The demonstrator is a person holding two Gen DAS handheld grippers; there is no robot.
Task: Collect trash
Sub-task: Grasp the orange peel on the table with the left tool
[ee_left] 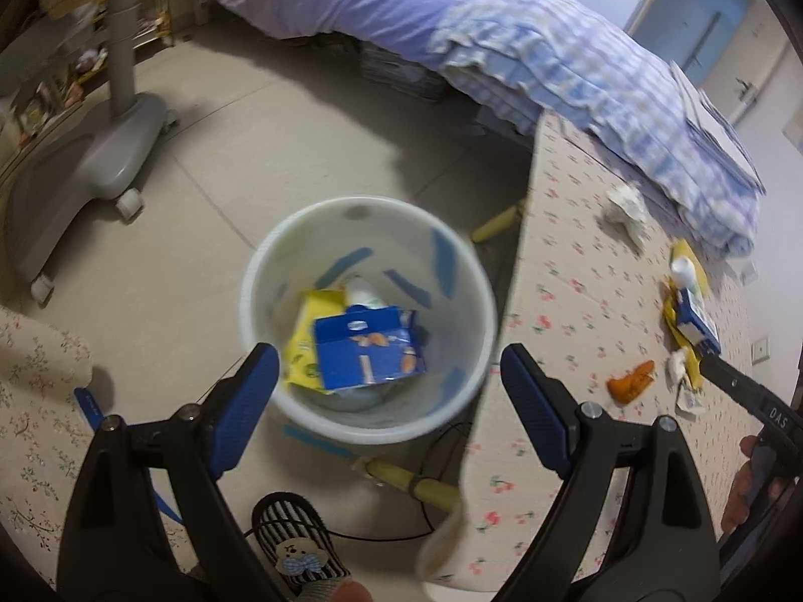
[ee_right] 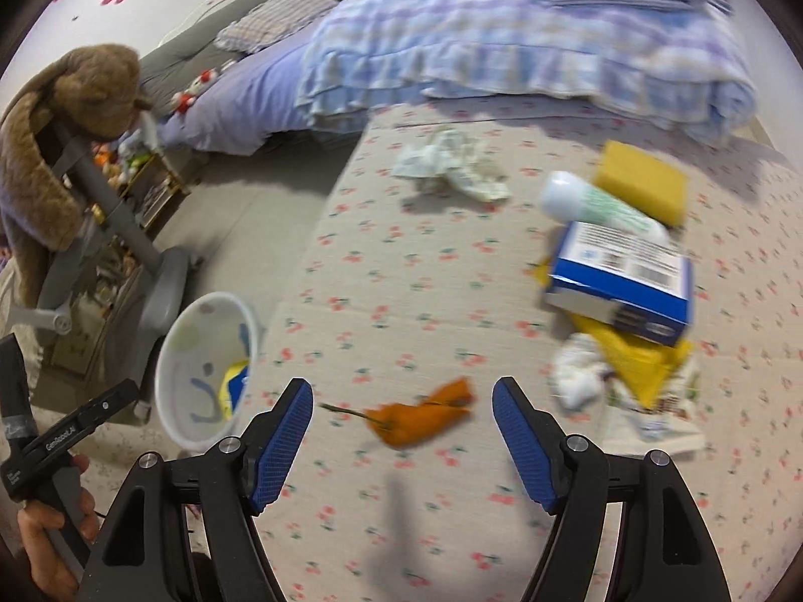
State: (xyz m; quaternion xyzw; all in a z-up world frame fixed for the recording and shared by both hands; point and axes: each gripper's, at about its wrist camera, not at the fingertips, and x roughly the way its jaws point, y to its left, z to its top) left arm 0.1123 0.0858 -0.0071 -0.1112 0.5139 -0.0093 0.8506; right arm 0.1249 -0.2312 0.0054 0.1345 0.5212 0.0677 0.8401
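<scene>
Above a white wastebasket (ee_left: 369, 321) on the floor, the left hand-held gripper (ee_left: 389, 386) pointed steeply down, its blue-padded jaws standing wide apart with nothing between them. Inside the wastebasket lay a blue carton (ee_left: 369, 351) on top of a yellow packet (ee_left: 306, 336). Just beside the wastebasket stood the bench (ee_left: 577, 301), covered in a cloth printed with small cherries.

Over that bench, the right hand-held gripper (ee_right: 404, 421) also had its jaws apart and empty. An orange peel (ee_right: 421, 419) lay on the cloth directly between and just beyond the fingertips, touched by neither. Farther out to the right sat a heap of trash: a blue box (ee_right: 622, 281) resting on yellow wrapping (ee_right: 632, 361), a white and green bottle (ee_right: 597, 205) lying on its side, a yellow sponge-like block (ee_right: 642, 180) and a crumpled white tissue (ee_right: 577, 376). Near the far edge lay a crumpled paper wad (ee_right: 451, 160). Beyond the bench was a bed with a blue checked quilt (ee_right: 502, 40).
</scene>
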